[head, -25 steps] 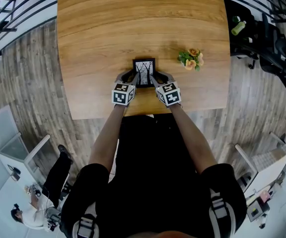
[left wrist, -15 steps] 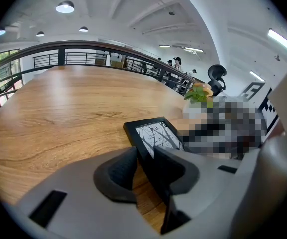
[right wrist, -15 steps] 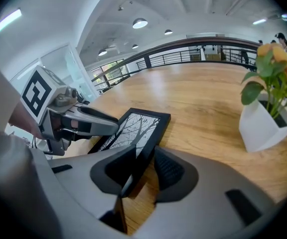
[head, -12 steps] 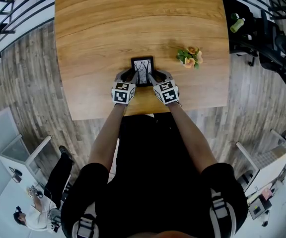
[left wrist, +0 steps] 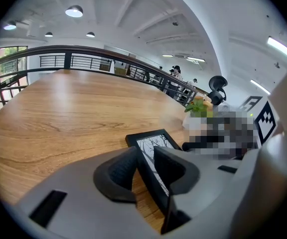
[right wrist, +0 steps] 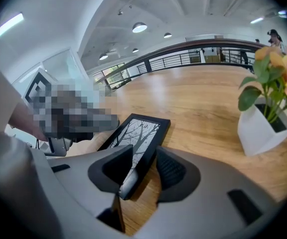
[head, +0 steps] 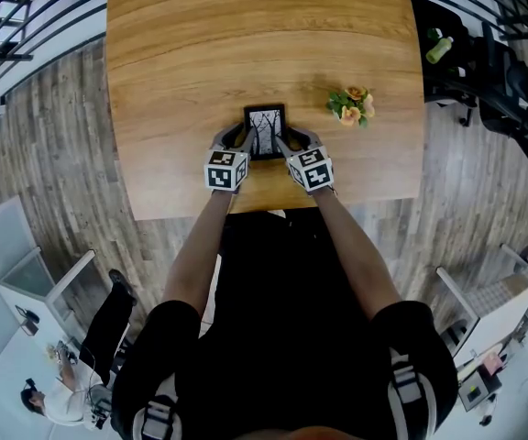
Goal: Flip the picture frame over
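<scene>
**A:** Where is the frame [head: 265, 132] now?

**B:** On the table [head: 246, 35], close to the person's edge, picture side up. It shows bare trees. So the flip is not yet done, I think.

**A:** Why 2 grippers for 1 small frame?

**B:** I suppose 1 on each side, so it can turn over without sliding. The left gripper [head: 238, 139] has the left border between its pads and is pinched on it. The right gripper [head: 290, 141] stands around the near right corner, but its jaws have just been opening. A strip of wood shows between the frame and 1 pad, so it does not squeeze.

**A:** Perhaps it looks for a better hold?

**B:** Maybe. Whether the near edge is lifted off the wood, I cannot tell.

**A:** And the plant [head: 352, 106]?

**B:** At the right, well apart, not in the way.

**A:** Any brand or text?

**B:** None that I can read. The cubes [head: 225, 170] carry only black and white square patterns, no letters. The frame shows no label on this side.
</scene>
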Demonstrator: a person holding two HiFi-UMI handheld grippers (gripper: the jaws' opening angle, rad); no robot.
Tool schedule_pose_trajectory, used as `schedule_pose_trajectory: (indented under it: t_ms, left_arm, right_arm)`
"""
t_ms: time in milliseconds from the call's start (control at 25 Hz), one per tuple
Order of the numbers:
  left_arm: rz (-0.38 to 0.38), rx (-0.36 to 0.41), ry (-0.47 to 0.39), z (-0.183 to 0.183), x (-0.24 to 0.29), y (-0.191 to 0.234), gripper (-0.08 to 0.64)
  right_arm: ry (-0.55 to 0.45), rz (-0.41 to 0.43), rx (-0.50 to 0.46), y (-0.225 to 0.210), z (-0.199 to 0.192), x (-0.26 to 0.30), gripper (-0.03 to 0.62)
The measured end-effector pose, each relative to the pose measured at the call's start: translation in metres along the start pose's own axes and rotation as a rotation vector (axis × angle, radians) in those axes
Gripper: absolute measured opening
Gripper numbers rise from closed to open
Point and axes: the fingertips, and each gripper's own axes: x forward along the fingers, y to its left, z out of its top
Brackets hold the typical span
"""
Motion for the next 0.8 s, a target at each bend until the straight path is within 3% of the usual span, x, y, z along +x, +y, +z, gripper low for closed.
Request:
schedule_pose_trajectory:
  t_ms: [280, 480, 800]
  left_arm:
    - [0.025, 0.052, -0.017, 0.002, -0.012, -0.005, 0.118]
    - [0.055, 0.076, -0.03, 0.002, -0.024, -0.008, 0.049]
    - [0.053, 0.082, -0.036, -0.001, -0.04, -0.026, 0.028]
  right_arm:
    - [-0.044, 0.032, 0.008, 0.003, 0.008, -0.011, 0.122]
    - [-0.072, 0.053, 0.006, 0.003, 0.006, -0.026, 0.009]
    - [-0.08, 0.044, -0.04, -0.002, -0.004, -0.046, 0.006]
